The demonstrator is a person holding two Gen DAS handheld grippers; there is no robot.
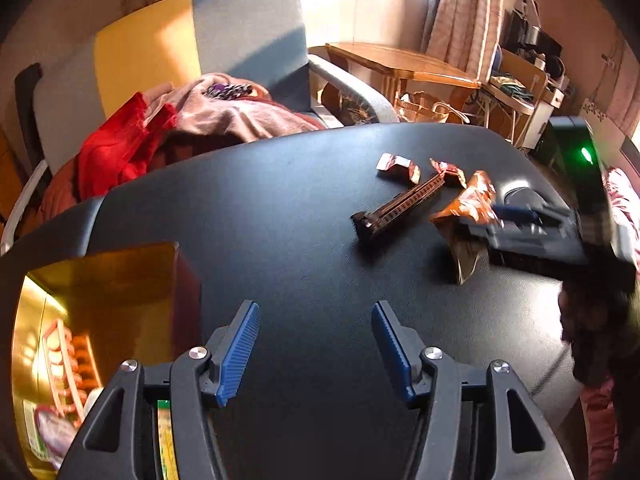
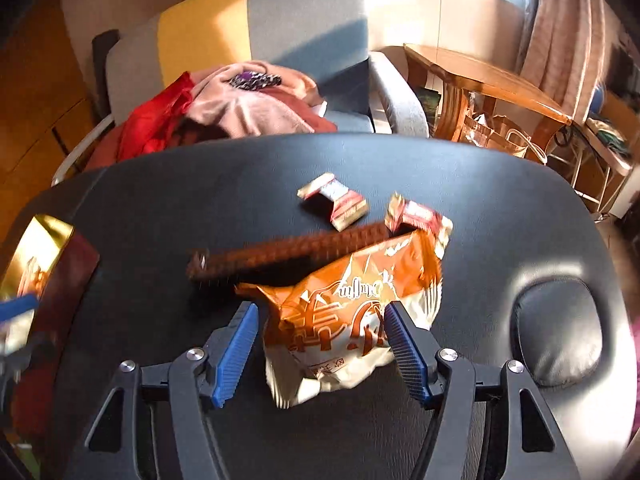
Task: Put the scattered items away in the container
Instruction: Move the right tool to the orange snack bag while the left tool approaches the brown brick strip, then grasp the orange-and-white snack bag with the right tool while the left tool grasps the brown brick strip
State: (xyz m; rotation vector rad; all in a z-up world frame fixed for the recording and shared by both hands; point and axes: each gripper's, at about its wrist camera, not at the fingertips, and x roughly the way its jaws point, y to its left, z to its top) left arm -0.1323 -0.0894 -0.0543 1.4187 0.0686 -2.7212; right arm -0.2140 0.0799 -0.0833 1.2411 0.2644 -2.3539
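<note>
An orange and white snack bag (image 2: 340, 320) lies on the black table (image 2: 160, 208), between the spread fingers of my right gripper (image 2: 318, 340), which is open around it. The bag also shows in the left wrist view (image 1: 468, 216), with the right gripper (image 1: 516, 220) on it. A long brown comb-like bar (image 2: 288, 256) lies just behind the bag. Two small red and white wrapped sweets (image 2: 334, 200) (image 2: 420, 216) lie farther back. My left gripper (image 1: 316, 348) is open and empty over bare table, beside a gold-lined box (image 1: 80, 320) at the left that holds several items.
An armchair (image 1: 240, 40) piled with red and pink clothes (image 1: 180, 120) stands behind the table. A wooden side table (image 1: 400, 64) and cluttered shelves are at the back right. A padded round bulge (image 2: 560, 332) sits at the table's right.
</note>
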